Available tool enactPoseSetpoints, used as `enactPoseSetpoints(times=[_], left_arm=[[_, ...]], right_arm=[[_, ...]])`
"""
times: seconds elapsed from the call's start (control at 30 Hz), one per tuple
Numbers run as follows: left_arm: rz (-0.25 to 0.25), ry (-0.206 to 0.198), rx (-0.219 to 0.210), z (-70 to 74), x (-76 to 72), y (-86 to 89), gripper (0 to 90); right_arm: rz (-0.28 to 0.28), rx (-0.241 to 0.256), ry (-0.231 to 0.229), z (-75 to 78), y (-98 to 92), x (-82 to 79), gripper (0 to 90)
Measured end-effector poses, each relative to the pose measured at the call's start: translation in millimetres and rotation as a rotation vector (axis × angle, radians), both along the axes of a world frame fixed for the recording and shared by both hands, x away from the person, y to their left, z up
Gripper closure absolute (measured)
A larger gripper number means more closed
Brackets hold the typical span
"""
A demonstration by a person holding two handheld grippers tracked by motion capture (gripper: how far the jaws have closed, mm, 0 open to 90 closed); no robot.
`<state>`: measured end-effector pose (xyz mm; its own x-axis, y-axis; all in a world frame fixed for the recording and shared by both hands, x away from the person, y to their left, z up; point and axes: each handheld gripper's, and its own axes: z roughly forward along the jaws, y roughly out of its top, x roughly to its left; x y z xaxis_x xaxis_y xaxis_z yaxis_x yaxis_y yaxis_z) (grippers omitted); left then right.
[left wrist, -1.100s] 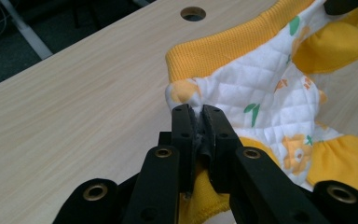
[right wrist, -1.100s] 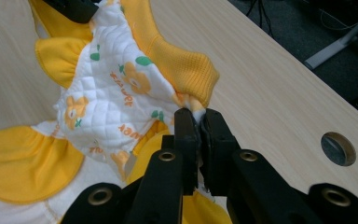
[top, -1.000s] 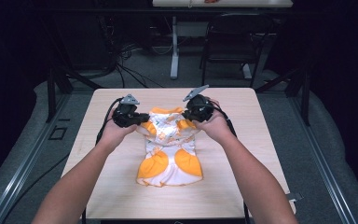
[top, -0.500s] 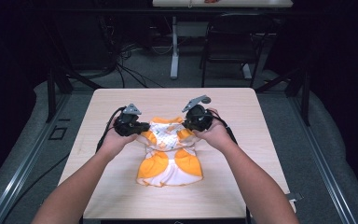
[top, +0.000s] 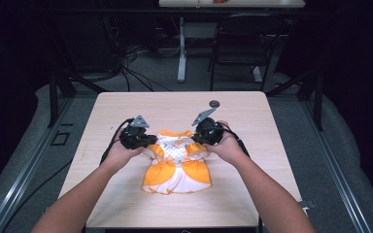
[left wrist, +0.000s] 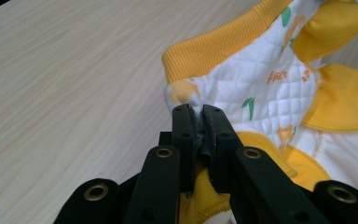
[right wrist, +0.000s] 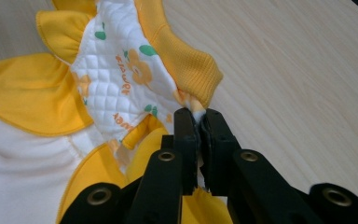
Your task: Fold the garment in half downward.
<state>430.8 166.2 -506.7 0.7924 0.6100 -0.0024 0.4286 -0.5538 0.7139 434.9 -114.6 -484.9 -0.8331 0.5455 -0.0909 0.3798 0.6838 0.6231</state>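
We had dragged the garment (top: pixel 175 162) toward the frame's centre on the desk (top: pixel 252 111). Left tool (left wrist: pixel 195 112) and right tool (right wrist: pixel 196 114) each clenched a top corner. Spreading looked under way.

Soft quilted white cloth with matt yellow panels and a ribbed knit yellow band on the baby garment (left wrist: pixel 261 84). Pale wood-grain top, smooth and matt, on the table (top: pixel 252 107). Black matt plastic with brass-coloured rivets on the left gripper (left wrist: pixel 198 114).
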Motion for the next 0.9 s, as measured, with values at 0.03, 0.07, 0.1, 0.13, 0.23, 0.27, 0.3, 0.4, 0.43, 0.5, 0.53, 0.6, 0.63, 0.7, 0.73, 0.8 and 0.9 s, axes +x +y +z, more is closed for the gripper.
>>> enactPoseSetpoints(times=[0.03,0.07,0.1,0.13,0.23,0.27,0.3,0.4,0.43,0.5,0.53,0.6,0.63,0.7,0.73,0.8,0.9], left_arm=[[-0.006,-0.003,0.002,-1.0,-1.6,0.0,84.0],[-0.012,-0.001,0.002,-1.8,-3.3,0.1,83.9],[-0.019,0.0,0.005,-2.3,-4.8,0.5,83.9],[-0.022,0.0,0.002,-3.2,-6.8,0.2,83.8],[-0.044,-0.002,0.016,-5.2,-12.5,-0.8,83.4],[-0.049,-0.005,0.023,-6.0,-14.6,-1.3,83.3],[-0.058,-0.012,0.028,-6.6,-16.7,-1.8,83.1],[-0.089,-0.015,0.03,-8.2,-22.4,-1.9,82.7],[-0.089,-0.011,0.027,-8.7,-23.6,-1.8,82.6],[-0.096,-0.008,0.023,-9.2,-26.7,-0.3,82.5],[-0.098,-0.007,0.019,-9.6,-28.5,0.1,82.4],[-0.105,0.004,0.014,-11.3,-31.1,1.8,82.0],[-0.106,0.015,0.011,-12.5,-32.4,2.7,81.8],[-0.106,0.025,0.003,-16.5,-35.2,3.6,81.5],[-0.11,0.029,0.003,-17.5,-36.3,3.8,81.5],[-0.115,0.034,0.001,-20.0,-39.4,3.8,81.5],[-0.117,0.032,-0.01,-22.4,-44.1,4.5,81.7]], right_arm=[[0.003,0.002,0.001,-0.7,0.0,-2.1,85.1],[0.005,0.005,0.004,-1.8,-0.3,-4.0,85.1],[0.011,0.003,0.005,-2.6,-0.9,-5.6,85.0],[0.012,0.004,0.01,-3.6,-1.3,-7.4,85.0],[0.022,-0.005,0.016,-5.4,-0.9,-12.4,84.8],[0.028,-0.011,0.015,-5.3,-0.5,-14.0,84.7],[0.025,-0.008,0.016,-5.6,0.4,-16.2,84.7],[0.036,0.001,0.032,-8.0,1.4,-22.2,84.5],[0.038,-0.001,0.033,-10.2,1.4,-24.7,84.5],[0.043,-0.008,0.03,-12.8,1.9,-28.2,84.5],[0.046,-0.017,0.036,-12.5,1.4,-29.6,84.5],[0.04,0.011,0.041,-14.1,0.6,-32.7,84.4],[0.044,0.007,0.049,-14.9,-0.2,-33.8,84.4],[0.049,-0.012,0.046,-19.4,0.5,-37.2,84.4],[0.056,-0.024,0.047,-20.5,0.5,-38.9,84.3],[0.06,-0.024,0.051,-21.0,0.7,-41.6,84.3],[0.057,-0.002,0.065,-24.0,0.3,-46.3,84.3]])
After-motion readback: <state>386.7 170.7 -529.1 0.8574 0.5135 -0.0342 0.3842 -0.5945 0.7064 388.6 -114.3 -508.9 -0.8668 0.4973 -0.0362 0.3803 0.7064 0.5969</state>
